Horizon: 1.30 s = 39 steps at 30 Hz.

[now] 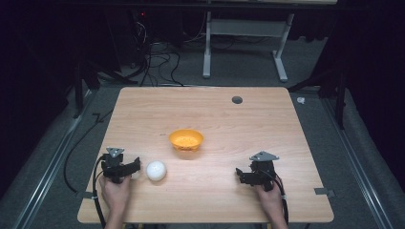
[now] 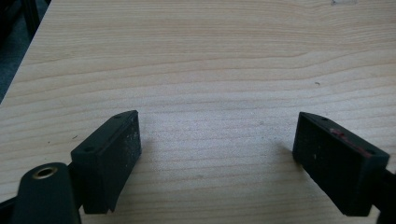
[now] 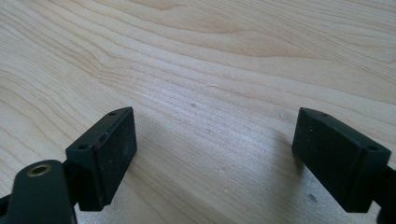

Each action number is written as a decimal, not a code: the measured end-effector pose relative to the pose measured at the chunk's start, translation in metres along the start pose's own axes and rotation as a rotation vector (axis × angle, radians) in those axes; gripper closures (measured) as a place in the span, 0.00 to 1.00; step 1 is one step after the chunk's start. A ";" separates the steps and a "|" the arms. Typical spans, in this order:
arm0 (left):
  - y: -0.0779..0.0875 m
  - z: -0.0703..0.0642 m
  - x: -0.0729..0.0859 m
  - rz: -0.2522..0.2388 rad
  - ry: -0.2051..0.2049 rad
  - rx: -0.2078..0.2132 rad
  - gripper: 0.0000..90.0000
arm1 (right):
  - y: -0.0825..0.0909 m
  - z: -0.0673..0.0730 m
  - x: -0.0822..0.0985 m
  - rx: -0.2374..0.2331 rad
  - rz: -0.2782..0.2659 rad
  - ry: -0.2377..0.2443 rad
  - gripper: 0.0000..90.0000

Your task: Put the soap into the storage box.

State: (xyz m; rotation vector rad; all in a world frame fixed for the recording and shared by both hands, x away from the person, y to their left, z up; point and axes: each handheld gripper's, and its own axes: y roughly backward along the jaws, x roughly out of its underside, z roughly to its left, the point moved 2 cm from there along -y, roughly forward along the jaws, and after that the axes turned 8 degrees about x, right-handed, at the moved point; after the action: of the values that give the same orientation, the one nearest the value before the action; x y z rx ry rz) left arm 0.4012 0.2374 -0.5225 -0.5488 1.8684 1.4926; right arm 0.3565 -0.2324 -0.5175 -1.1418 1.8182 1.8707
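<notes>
An orange bowl (image 1: 186, 140) sits near the middle of the wooden table (image 1: 205, 109). A white ball (image 1: 156, 170) lies in front of it to the left. Just left of the ball, a hand holds my left gripper (image 1: 125, 167) low over the table near the front left. My right gripper (image 1: 248, 175) is held near the front right, apart from both objects. In the left gripper view the left gripper (image 2: 217, 144) is open over bare wood. In the right gripper view the right gripper (image 3: 215, 144) is open too, with nothing between its jaws.
A dark round grommet (image 1: 237, 100) sits in the table's far edge area. Beyond the table, cables (image 1: 157, 62) lie on the grey floor beside a white desk frame (image 1: 243, 38). Bare wood stretches between the bowl and the far edge.
</notes>
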 end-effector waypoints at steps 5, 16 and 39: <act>0.000 0.000 0.000 0.000 0.000 0.001 0.17 | 0.000 0.000 0.000 0.001 0.000 0.003 0.16; 0.001 0.000 0.000 0.001 -0.001 0.003 0.18 | 0.000 0.000 0.000 0.003 -0.001 -0.001 0.16; 0.031 -0.013 -0.014 -0.096 -0.026 0.124 0.18 | 0.000 0.000 0.000 0.001 -0.002 0.000 0.16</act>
State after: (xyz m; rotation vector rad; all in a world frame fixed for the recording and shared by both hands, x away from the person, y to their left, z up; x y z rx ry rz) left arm 0.3863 0.2317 -0.4896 -0.5496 1.8730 1.3069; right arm 0.3566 -0.2324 -0.5176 -1.1428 1.8175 1.8682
